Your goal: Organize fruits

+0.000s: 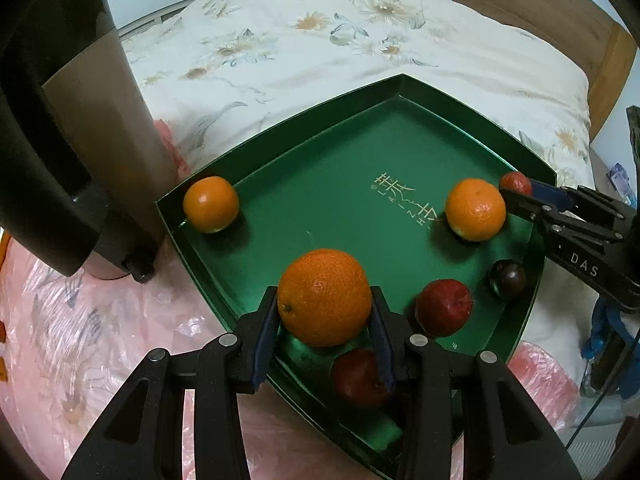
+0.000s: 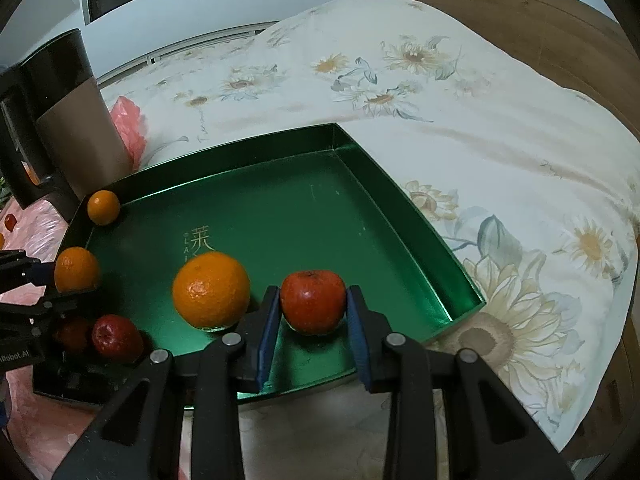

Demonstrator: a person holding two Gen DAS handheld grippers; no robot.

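A green tray (image 1: 320, 128) (image 2: 400, 208) lies on a pink plastic sheet beside a bed. My left gripper (image 1: 325, 312) is shut on a large orange (image 1: 324, 298), held over the tray's near edge; the same orange shows at the left of the right wrist view (image 2: 76, 269). My right gripper (image 2: 313, 312) is shut on a small red fruit (image 2: 313, 306), also seen at the tray's far right (image 1: 516, 183). In the tray lie two more oranges (image 1: 211, 204) (image 1: 475, 209), two red fruits (image 1: 444, 307) (image 1: 360, 376) and a dark plum (image 1: 508, 279).
A tall black and brown kettle (image 1: 80, 128) (image 2: 68, 128) stands at the tray's left corner. A flowered quilt (image 1: 360, 32) (image 2: 480, 120) covers the bed behind the tray. A wooden headboard (image 2: 520, 12) is at the back right. A small red fruit (image 2: 10, 222) lies outside the tray.
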